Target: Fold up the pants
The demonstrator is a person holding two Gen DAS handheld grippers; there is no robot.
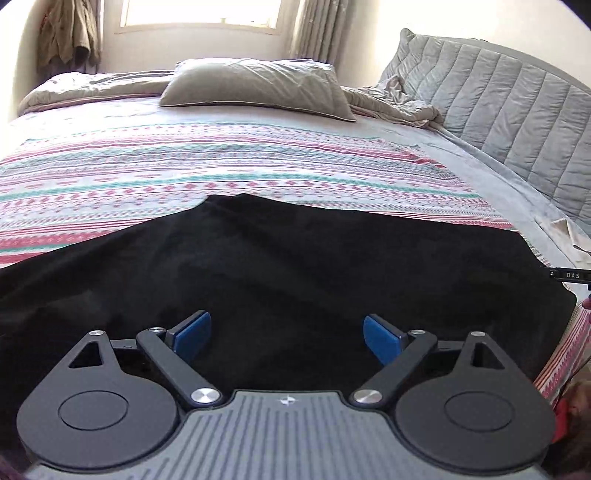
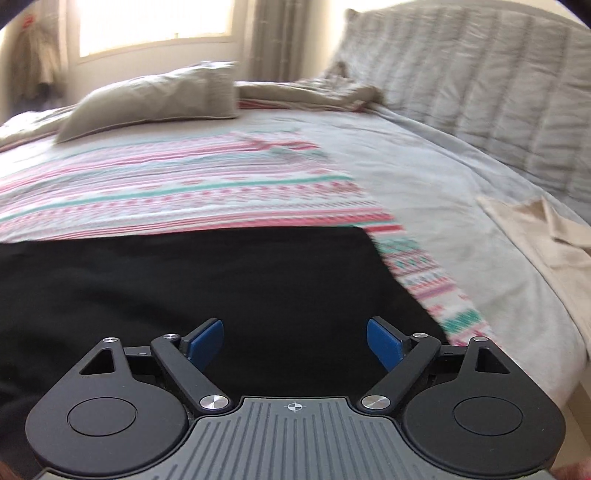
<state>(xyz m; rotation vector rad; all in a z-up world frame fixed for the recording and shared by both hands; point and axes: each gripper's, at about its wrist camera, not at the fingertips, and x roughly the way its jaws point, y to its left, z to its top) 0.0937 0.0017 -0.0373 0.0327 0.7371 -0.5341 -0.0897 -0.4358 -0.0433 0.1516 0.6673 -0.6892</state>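
Note:
Black pants [image 1: 277, 266] lie spread flat across the near part of the bed on a striped pink and teal blanket [image 1: 184, 166]. My left gripper [image 1: 286, 338] hovers over the near edge of the dark cloth, its blue pads [image 1: 192, 334] wide apart and nothing between them. In the right wrist view the pants [image 2: 203, 280] end in a straight edge and a corner at the right. My right gripper [image 2: 295, 343] is open above that cloth, with bare blue pads [image 2: 384, 345]. A bit of the other gripper shows at the right edge of the left wrist view.
A grey pillow [image 1: 255, 86] and rumpled bedding lie at the far side under a bright window [image 1: 199, 14]. A quilted grey headboard [image 1: 509, 110] runs along the right. A beige folded cloth [image 2: 546, 236] lies on the grey sheet at the right. The bed's edge drops off at lower right.

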